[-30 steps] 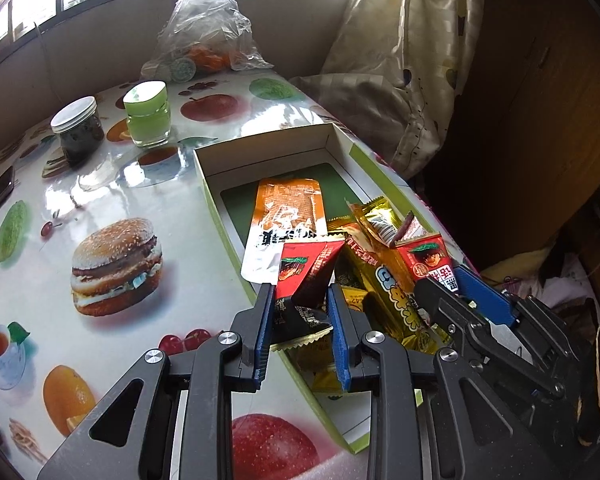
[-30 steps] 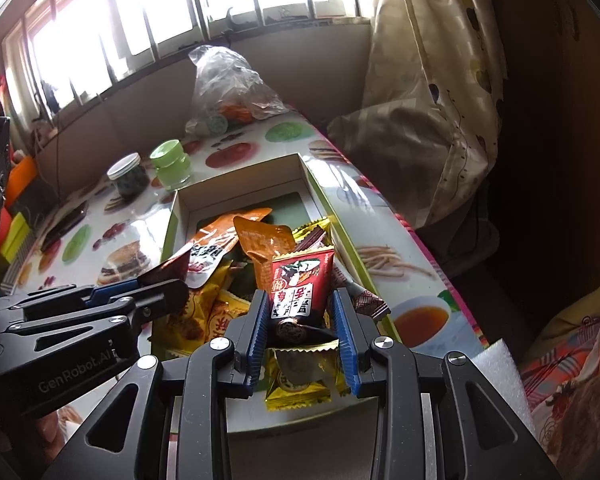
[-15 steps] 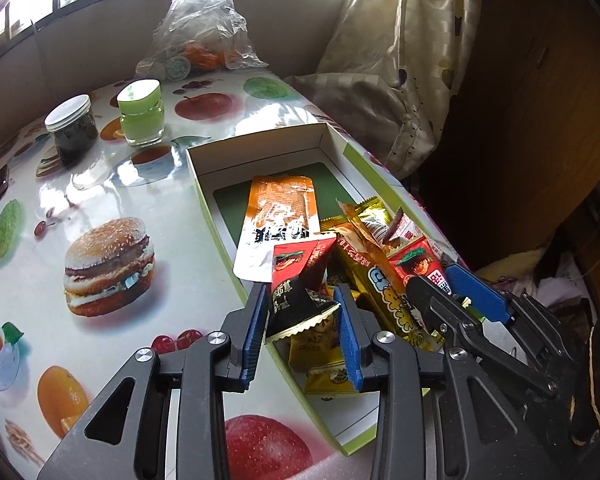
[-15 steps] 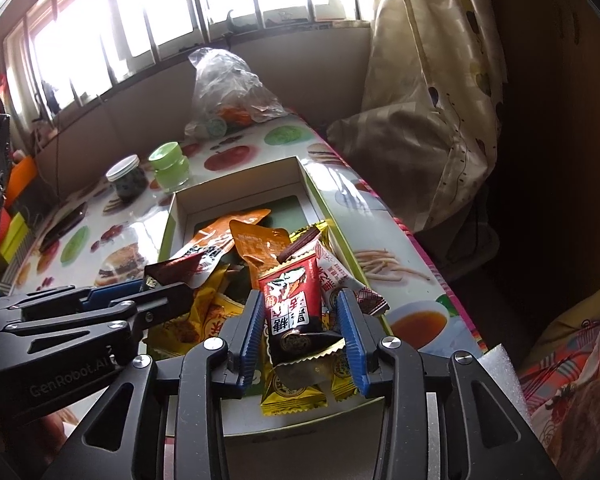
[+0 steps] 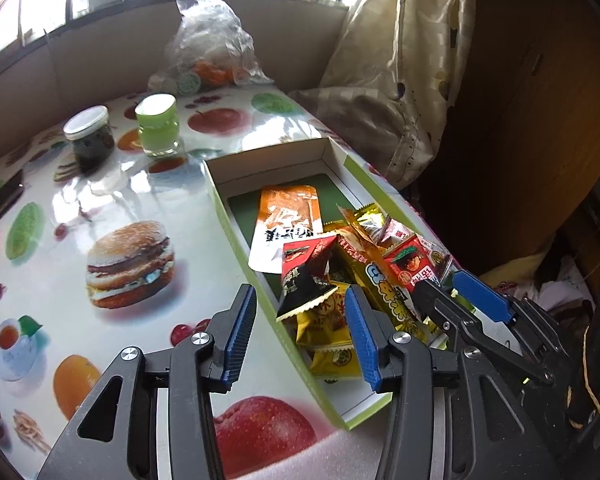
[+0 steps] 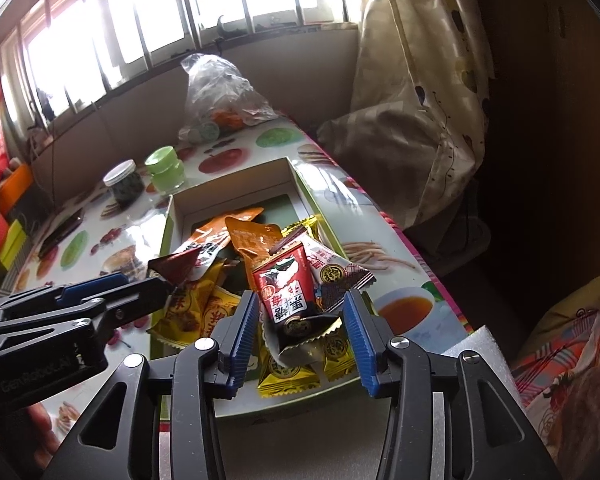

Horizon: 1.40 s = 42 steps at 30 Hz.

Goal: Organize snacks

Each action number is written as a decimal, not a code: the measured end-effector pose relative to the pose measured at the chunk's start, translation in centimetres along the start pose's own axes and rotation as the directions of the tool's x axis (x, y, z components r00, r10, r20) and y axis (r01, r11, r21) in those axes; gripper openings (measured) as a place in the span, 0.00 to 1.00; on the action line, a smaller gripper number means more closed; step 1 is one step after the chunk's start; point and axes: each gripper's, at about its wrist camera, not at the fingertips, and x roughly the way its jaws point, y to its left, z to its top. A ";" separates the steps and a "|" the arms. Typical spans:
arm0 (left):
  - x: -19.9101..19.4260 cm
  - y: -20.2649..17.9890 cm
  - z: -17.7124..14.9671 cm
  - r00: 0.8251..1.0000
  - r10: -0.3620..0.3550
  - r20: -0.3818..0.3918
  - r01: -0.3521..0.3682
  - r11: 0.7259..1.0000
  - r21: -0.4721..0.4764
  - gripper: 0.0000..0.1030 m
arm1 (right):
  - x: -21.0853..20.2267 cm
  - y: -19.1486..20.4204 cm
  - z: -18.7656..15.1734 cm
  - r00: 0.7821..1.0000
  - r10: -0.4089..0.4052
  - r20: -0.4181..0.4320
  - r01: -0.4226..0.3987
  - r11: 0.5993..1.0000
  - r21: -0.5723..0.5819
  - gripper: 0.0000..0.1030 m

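Note:
A shallow white box with a green rim (image 5: 220, 216) (image 6: 166, 236) holds a pile of snack packets. In the left wrist view my left gripper (image 5: 300, 332) hovers over the box's near left wall, its jaws opening. A red and black packet (image 5: 306, 276) lies on the pile just ahead of the pads, free of them. My right gripper (image 6: 300, 332) is over the box's near end, jaws also opening. A similar red and black packet (image 6: 290, 300) sits between its pads, resting on yellow packets (image 6: 288, 376). Each gripper shows in the other's view (image 5: 448, 290) (image 6: 148, 284).
On the fruit-print table (image 5: 100, 184) stand a dark jar (image 5: 89, 136) and a green jar (image 5: 158, 126); a plastic bag (image 5: 210, 52) sits at the back, a phone (image 5: 0, 204) at the left edge. A curtain (image 5: 392, 80) hangs beyond the table's right edge.
Both pairs of jaws have spread apart. Each red and black packet, pinched a second ago, has come free of the pads and settled onto the pile in the box.

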 end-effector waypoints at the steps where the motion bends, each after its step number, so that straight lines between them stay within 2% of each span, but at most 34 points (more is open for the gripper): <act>1: -0.4 0.0 -0.2 1.000 -0.001 0.007 0.001 1.000 0.002 0.46 | -0.1 0.0 0.0 1.000 0.000 0.001 0.000 1.000 -0.001 0.45; 8: -2.2 0.3 -1.6 0.999 0.023 0.039 -0.023 1.000 0.006 0.46 | -1.3 0.6 -0.7 1.000 -0.005 0.013 0.005 1.000 -0.013 0.48; 12: -3.0 0.5 -3.2 0.997 0.060 0.057 -0.061 0.998 0.012 0.46 | -2.2 1.1 -1.5 1.000 -0.017 0.015 0.017 0.999 -0.028 0.49; 27: -2.4 1.1 -7.8 0.996 0.093 -0.002 -0.093 0.996 0.005 0.46 | -3.8 1.5 -5.7 0.998 -0.053 -0.023 0.052 0.998 -0.035 0.51; 36: -0.9 1.2 -9.8 0.992 0.107 -0.063 -0.106 0.994 0.012 0.46 | -2.8 1.5 -7.9 0.994 -0.078 -0.081 0.074 0.996 -0.043 0.51; 42: -0.8 1.4 -10.0 0.994 0.100 -0.052 -0.099 0.995 0.005 0.46 | -2.6 2.2 -8.4 0.991 -0.117 -0.068 0.112 0.991 -0.074 0.52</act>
